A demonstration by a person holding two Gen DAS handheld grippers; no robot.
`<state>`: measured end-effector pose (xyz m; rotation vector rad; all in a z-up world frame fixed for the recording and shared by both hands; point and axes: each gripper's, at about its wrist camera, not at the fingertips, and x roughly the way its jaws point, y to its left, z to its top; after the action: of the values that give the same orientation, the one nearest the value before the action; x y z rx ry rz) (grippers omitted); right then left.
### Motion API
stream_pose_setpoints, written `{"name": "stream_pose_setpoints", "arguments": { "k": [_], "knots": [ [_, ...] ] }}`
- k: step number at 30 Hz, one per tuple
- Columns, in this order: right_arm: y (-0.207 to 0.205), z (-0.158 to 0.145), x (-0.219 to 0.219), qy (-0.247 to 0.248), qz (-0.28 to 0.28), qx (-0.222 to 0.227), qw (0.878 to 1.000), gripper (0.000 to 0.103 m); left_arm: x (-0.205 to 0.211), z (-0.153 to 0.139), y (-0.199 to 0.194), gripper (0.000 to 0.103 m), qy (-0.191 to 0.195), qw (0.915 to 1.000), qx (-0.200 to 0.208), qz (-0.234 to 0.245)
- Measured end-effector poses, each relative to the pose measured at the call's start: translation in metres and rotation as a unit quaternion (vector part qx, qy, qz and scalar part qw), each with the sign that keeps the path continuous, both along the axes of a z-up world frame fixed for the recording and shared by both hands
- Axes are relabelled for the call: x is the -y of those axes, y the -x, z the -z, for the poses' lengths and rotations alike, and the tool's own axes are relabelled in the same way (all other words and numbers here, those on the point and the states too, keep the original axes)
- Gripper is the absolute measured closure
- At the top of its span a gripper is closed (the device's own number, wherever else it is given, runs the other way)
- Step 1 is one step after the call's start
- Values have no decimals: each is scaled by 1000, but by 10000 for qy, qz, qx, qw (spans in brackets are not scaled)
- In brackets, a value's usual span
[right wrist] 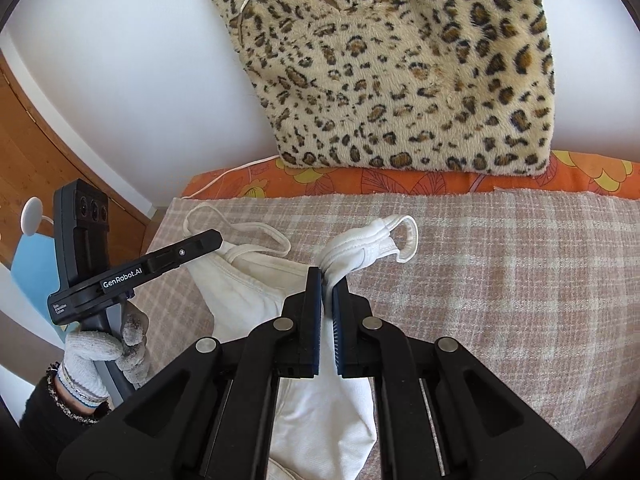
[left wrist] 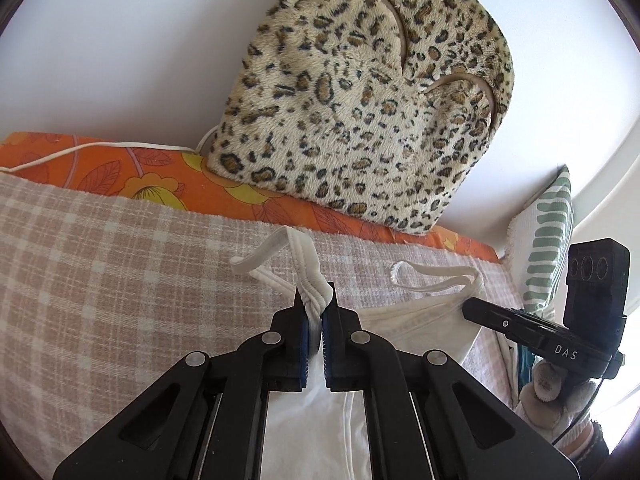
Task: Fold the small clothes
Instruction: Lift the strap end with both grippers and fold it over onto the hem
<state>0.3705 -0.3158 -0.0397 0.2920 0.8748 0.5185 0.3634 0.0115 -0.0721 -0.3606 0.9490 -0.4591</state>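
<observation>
The left gripper [left wrist: 315, 304] is clamped on a bunched shoulder strap of the white garment [left wrist: 420, 316], its fingers nearly together with the cloth pinched between the blue pads. The right gripper [right wrist: 327, 286] grips the other bunched strap of the same garment the same way (its loop sticks out past the tips toward 1 o'clock). The garment lies on the plaid blanket [right wrist: 500, 264], its body trailing back toward 6 o'clock under both tools. At 12 o'clock a leopard-print cushion [right wrist: 400, 80] leans on the white wall [left wrist: 120, 60], standing on an orange floral sheet [left wrist: 140, 176]
</observation>
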Motion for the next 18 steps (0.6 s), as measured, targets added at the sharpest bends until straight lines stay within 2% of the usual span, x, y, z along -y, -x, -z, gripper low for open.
{"name": "stream_pose_setpoints", "arguments": {
  "k": [12,18],
  "knots": [
    [59,-32,1,-52,-70,259,9996,97,-5,-45,62,99,102,9997,240,25],
    [98,-39,-1,54,-219,397,9990,98,-7,-53,99,99,138,9994,312,76]
  ]
}}
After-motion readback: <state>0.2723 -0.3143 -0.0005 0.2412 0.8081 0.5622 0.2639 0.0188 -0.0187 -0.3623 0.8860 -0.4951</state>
